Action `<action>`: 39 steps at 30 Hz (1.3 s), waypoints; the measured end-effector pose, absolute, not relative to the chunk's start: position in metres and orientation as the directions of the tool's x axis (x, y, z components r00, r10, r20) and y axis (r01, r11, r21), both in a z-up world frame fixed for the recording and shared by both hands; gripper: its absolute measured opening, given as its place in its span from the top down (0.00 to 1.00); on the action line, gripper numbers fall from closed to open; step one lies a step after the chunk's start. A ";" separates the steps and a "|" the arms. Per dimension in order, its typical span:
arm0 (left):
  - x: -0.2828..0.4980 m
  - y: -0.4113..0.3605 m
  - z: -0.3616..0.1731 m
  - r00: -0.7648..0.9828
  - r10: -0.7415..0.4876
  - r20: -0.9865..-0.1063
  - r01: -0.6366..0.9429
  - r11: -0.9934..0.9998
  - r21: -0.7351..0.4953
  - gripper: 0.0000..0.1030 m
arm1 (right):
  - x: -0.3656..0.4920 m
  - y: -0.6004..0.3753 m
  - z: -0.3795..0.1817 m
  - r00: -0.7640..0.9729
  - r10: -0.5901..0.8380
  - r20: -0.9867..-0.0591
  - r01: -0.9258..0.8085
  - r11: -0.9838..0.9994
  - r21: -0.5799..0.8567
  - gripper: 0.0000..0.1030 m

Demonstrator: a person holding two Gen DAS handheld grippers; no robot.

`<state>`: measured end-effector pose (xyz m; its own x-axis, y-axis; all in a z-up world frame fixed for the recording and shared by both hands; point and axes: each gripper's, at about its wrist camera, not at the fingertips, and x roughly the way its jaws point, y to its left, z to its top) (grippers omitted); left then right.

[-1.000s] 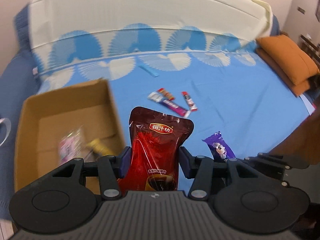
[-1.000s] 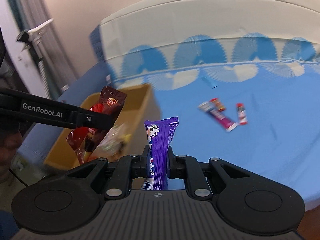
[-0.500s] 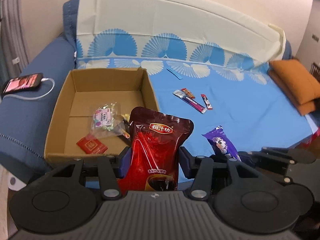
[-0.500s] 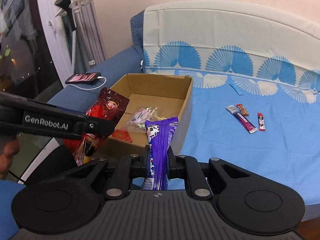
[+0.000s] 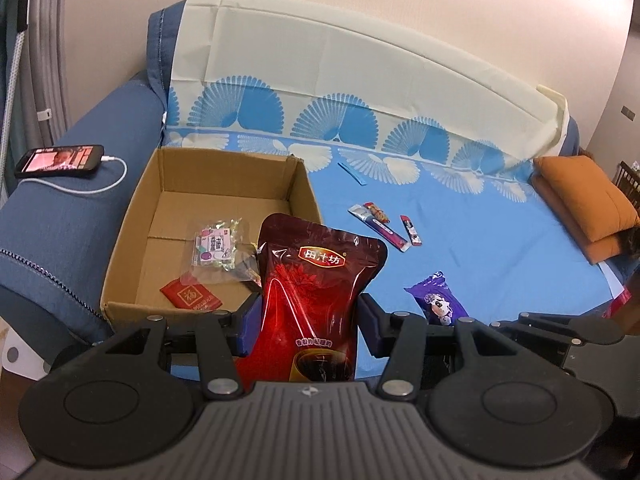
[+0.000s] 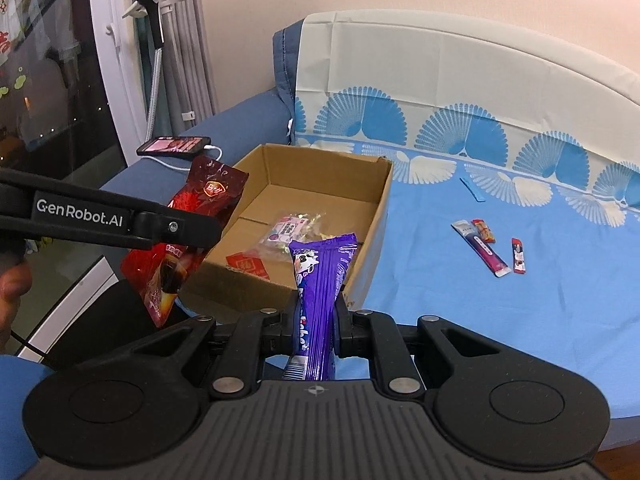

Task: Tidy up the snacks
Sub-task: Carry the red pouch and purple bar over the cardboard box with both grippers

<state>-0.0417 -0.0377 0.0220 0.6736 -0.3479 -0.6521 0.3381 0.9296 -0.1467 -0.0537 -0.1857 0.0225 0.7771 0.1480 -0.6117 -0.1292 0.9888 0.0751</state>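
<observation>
My left gripper (image 5: 306, 326) is shut on a dark red stand-up pouch (image 5: 316, 292), held upright near the front of an open cardboard box (image 5: 132, 216). The pouch also shows in the right wrist view (image 6: 188, 232), left of the box (image 6: 372, 224). My right gripper (image 6: 318, 326) is shut on a purple snack bar wrapper (image 6: 320, 280), held upright in front of the box; it shows in the left wrist view (image 5: 438, 302). In the box lie a clear candy bag (image 5: 214, 246) and a red packet (image 5: 190, 296). Three stick sachets (image 5: 386, 228) lie on the blue sheet.
The blue sheet (image 5: 480, 248) covers a sofa seat. A phone on a charging cable (image 5: 60, 160) lies on the sofa's left arm. Orange cushions (image 5: 584, 204) sit at the right end. A small blue strip (image 5: 352, 174) lies near the backrest. A stand (image 6: 154, 36) stands beyond the sofa's left arm.
Both grippers have swung left and pulled back with their snacks still held. The box has come fully into view, and the phone and sofa arm have appeared.
</observation>
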 end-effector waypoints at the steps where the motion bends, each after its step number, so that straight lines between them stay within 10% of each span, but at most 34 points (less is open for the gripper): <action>1: -0.042 -0.037 0.021 0.672 -0.350 -0.653 0.337 0.929 -0.150 0.46 | -0.053 -0.187 0.022 0.776 0.149 -0.613 -0.131 0.989 0.074 0.85; 39: 0.015 -0.026 -0.001 0.615 -0.315 -0.723 0.244 0.948 -0.206 0.46 | -0.009 -0.185 -0.002 0.696 0.139 -0.705 -0.117 0.990 0.080 0.85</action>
<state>0.0152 -0.0256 -0.0013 0.6148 -0.3154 -0.7229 0.2440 0.9477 -0.2060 -0.0085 -0.1849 -0.0017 0.6957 0.1388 -0.7048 -0.1167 0.9900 0.0797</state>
